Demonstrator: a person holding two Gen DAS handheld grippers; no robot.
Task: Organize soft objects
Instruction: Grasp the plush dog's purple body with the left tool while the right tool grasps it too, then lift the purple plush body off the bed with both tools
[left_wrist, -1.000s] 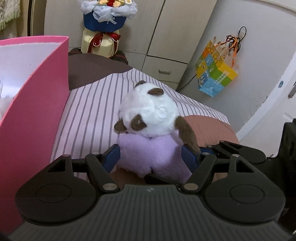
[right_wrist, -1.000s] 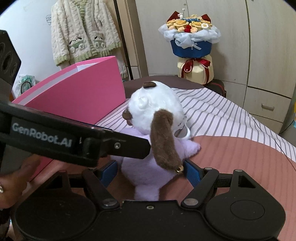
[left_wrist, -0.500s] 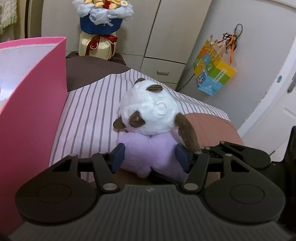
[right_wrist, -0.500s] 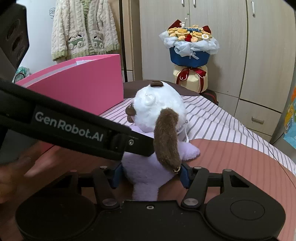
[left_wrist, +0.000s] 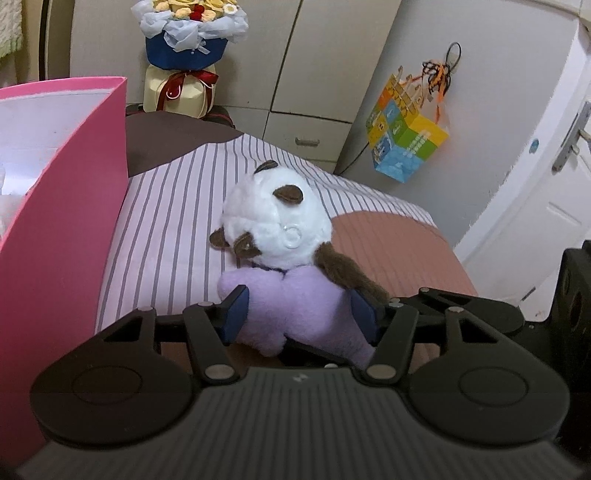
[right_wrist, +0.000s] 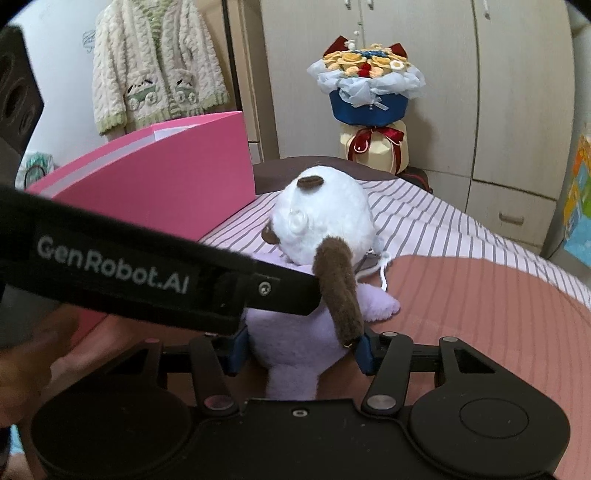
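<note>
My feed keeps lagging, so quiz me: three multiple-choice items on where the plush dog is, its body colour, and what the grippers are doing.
1. The plush dog sits
A. on the bed
B. inside the pink box
C. on the floor

2. Its body is
A. green
B. purple
C. red

3. The left hand-held gripper and right hand-held gripper are
A. both wide open, clear of it
B. both closed on its body
C. out of sight

A: striped bed lies beneath it, pink box beside.
B: purple fleece.
B: blue pads press both flanks.

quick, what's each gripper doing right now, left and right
Left gripper: closed on the plush dog's purple body.
Right gripper: closed on the same plush dog.
</note>
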